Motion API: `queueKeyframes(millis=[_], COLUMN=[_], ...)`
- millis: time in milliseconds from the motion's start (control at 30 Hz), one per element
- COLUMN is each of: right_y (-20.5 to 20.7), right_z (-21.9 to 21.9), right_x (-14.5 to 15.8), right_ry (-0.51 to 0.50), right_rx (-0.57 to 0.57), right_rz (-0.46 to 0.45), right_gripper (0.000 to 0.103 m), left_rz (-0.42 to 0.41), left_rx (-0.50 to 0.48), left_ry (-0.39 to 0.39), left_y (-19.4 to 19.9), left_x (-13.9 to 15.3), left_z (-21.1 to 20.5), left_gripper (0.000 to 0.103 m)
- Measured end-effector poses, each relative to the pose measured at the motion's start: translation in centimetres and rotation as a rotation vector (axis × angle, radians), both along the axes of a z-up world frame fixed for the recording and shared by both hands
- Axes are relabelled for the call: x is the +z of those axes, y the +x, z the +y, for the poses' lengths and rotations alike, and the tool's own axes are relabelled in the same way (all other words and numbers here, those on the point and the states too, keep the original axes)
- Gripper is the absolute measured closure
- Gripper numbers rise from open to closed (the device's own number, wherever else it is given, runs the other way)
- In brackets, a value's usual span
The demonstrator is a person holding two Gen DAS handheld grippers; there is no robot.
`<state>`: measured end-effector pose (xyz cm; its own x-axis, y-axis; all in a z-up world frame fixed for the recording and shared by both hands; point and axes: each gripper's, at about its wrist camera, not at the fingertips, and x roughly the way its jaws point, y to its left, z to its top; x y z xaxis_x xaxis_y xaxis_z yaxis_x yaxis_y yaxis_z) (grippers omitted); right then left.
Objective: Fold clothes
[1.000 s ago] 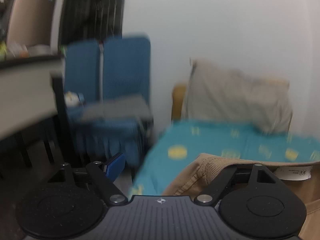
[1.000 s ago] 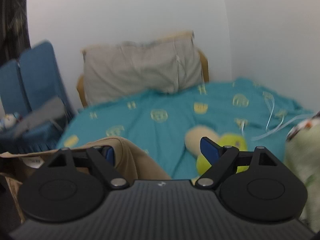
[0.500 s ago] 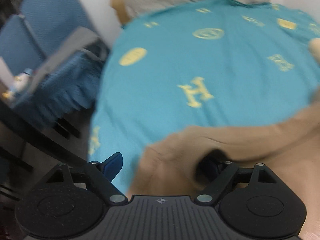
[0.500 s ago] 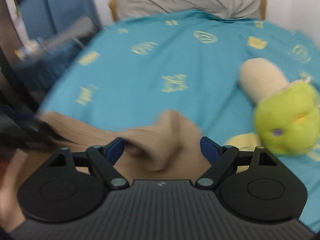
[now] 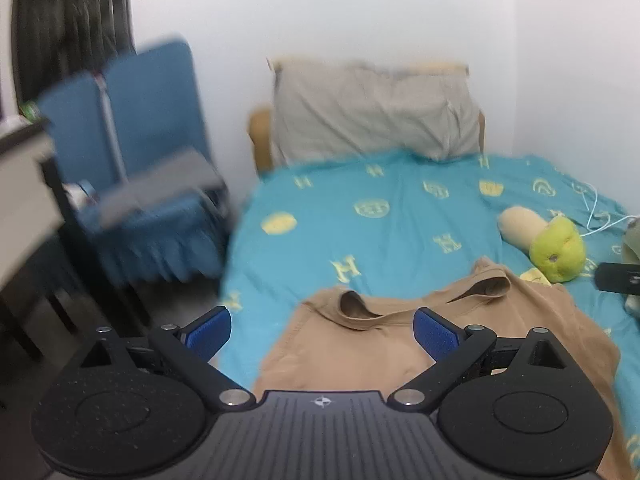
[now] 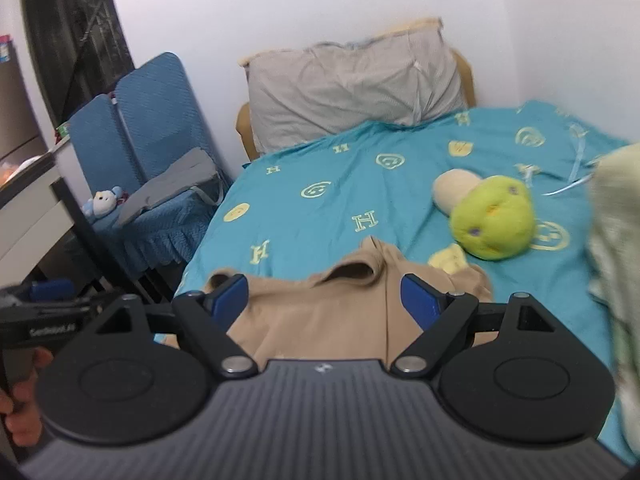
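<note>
A tan garment [image 5: 360, 356] lies spread on the teal bed sheet [image 5: 384, 236], with its neckline toward the pillow. My left gripper [image 5: 322, 330] hovers over the garment's near left part. Its jaws are opening wide, and the cloth lies under the gap with neither blue pad pressing on it. In the right wrist view the same tan garment [image 6: 328, 320] lies below my right gripper [image 6: 325, 300], which is open with both blue pads clear of the fabric. The left gripper [image 6: 44, 312] shows at that view's left edge, held by a hand [image 6: 20, 420].
A green and beige plush toy [image 6: 488, 220] lies on the bed just right of the garment. A grey pillow [image 5: 376, 116] leans on the headboard. A blue chair [image 5: 140, 168] and a desk [image 5: 24, 184] stand left of the bed. Pale green cloth [image 6: 616, 280] is at the right.
Both grippers have drawn back and tipped up from the garment. The left finger that was buried in the tan fabric is free, and the garment now lies flat on the sheet.
</note>
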<state>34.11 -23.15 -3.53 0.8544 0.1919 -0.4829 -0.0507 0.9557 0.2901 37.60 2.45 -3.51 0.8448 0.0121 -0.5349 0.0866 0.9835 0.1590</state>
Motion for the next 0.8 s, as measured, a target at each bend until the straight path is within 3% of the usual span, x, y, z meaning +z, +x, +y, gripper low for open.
queueKeyframes(millis=[267,367,500,600,800], right_y=[-14.7,-18.0,-19.6,-19.2,-18.6], right_z=[1.0,1.3,0.9,0.8,1.0], right_x=[1.9,1.3,-0.7,-1.3,-1.8], right_ry=[0.010,-0.017,0.047,0.033,0.030], right_rx=[0.010,0.006,0.007,0.002,-0.026], right_rz=[-0.099,-0.128,-0.118,-0.121,-0.128], right_gripper=[0.018,0.018,0.018,0.018,0.018], left_rz=[-0.047,-0.088,-0.139,-0.170,-0.145], left_rx=[0.039,0.029,0.013,0.018,0.059], left_ry=[-0.092,-0.070,-0.062,-0.090,-0.142], left_y=[-13.4,-18.1,-21.8,-23.8,-24.5], left_x=[2.1,1.9,0.5,-0.7,-3.5], left_z=[0.9,0.6,0.4,0.8,2.1], left_gripper=[0.004,0.004,0.004,0.004,0.004])
